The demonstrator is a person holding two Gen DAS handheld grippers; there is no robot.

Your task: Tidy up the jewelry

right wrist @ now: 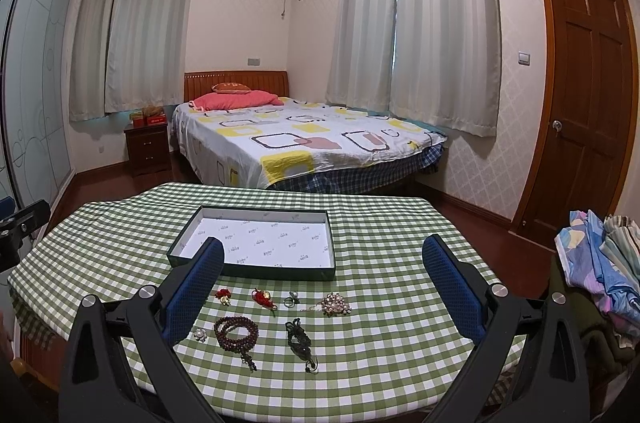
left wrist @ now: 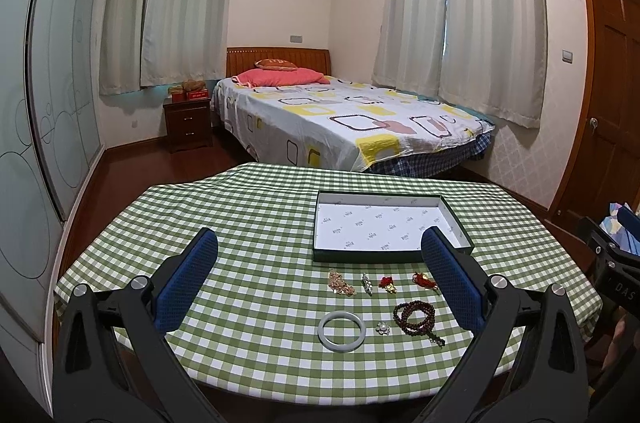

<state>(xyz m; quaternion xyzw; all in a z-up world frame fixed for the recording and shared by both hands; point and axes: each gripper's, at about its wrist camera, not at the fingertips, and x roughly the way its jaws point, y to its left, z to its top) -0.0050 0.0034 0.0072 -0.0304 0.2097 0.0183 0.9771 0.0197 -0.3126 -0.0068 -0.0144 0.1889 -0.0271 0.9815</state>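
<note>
An empty dark green box [left wrist: 390, 257] with a white lining sits on the green checked table [left wrist: 248, 223]; it also shows in the right wrist view [right wrist: 256, 273]. In front of it lie a pale jade bangle [left wrist: 341, 329], a brown bead bracelet [left wrist: 414, 315], a pearl flower [left wrist: 383, 328], red knot charms [left wrist: 387, 283], a gold chain pile [left wrist: 340, 283] and a silver clip [left wrist: 367, 283]. The right wrist view adds a dark cord piece [right wrist: 299, 337], a ring [right wrist: 291, 299] and a sparkly brooch [right wrist: 335, 304]. My left gripper [left wrist: 320, 247] and right gripper [right wrist: 323, 251] are open, empty, above the near table edge.
A bed [left wrist: 344, 119] stands behind the table, with a nightstand [left wrist: 188, 121] to its left and a sliding wardrobe [left wrist: 48, 103] on the left wall. A wooden door [right wrist: 584, 95] is on the right. Folded cloths [right wrist: 600, 263] lie at the right of the table.
</note>
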